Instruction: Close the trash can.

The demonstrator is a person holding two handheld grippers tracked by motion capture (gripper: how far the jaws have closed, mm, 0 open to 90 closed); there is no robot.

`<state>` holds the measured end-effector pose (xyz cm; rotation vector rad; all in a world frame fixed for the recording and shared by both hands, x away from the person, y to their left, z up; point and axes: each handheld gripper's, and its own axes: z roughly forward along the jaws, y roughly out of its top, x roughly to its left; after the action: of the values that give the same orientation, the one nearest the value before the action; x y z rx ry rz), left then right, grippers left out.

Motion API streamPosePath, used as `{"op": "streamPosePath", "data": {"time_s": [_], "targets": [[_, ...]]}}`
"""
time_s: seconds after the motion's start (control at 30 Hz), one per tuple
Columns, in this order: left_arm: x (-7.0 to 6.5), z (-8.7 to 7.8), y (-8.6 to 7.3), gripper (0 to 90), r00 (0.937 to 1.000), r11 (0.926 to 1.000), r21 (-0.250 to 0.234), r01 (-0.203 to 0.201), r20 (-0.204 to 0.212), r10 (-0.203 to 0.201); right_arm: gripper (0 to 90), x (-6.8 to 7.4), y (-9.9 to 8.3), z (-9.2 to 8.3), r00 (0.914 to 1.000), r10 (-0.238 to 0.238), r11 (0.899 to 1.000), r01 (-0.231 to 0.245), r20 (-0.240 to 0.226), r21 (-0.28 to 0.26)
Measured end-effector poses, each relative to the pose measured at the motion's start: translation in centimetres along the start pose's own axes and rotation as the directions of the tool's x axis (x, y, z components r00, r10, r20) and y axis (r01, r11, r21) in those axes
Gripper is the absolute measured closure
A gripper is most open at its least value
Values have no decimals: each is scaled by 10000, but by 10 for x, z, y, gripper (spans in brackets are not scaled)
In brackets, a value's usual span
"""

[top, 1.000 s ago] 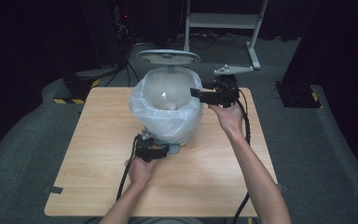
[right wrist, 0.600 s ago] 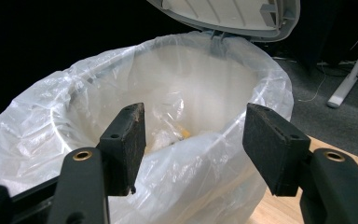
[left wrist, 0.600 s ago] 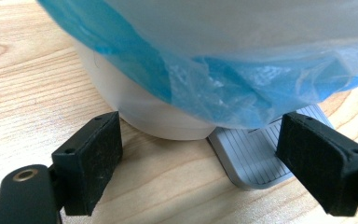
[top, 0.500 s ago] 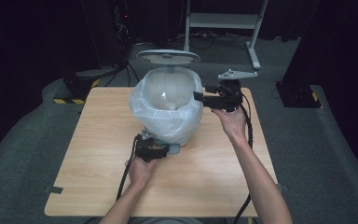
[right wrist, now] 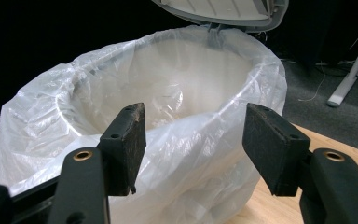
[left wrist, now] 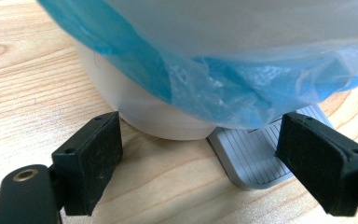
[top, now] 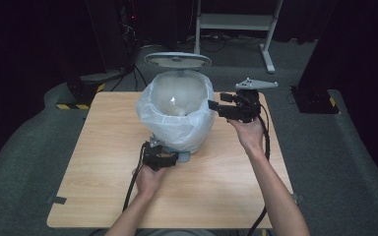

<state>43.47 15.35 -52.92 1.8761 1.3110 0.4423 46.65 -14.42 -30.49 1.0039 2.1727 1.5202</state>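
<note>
The right tool [right wrist: 191, 149] hovered spread beside the bagged bin [top: 177, 115]; the left tool [left wrist: 196, 168] sat spread at its pedal [left wrist: 256, 158].

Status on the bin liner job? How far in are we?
Done: lid is up and the plastic liner is draped over the bin's rim. In hand: the left gripper sits open by the foot pedal; the right gripper hovers open beside the rim. Left: any final tucking, then the lid is still to close.
</note>
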Motion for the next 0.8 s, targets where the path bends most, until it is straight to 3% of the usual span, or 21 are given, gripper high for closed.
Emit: {"op": "streamPosePath", "data": {"time_s": [0.3, 0.8], "targets": [[0, 0, 0, 146, 10000, 10000, 5, -11, -3, 11, 392, -7, -12, -7, 9996, 268, 9996, -267, 52, -46], [0, 0, 0, 147, 10000, 10000, 8, 0, 17, 0, 389, -6, -28, -15, 9994, 332, 9994, -331, 111, -139]]}}
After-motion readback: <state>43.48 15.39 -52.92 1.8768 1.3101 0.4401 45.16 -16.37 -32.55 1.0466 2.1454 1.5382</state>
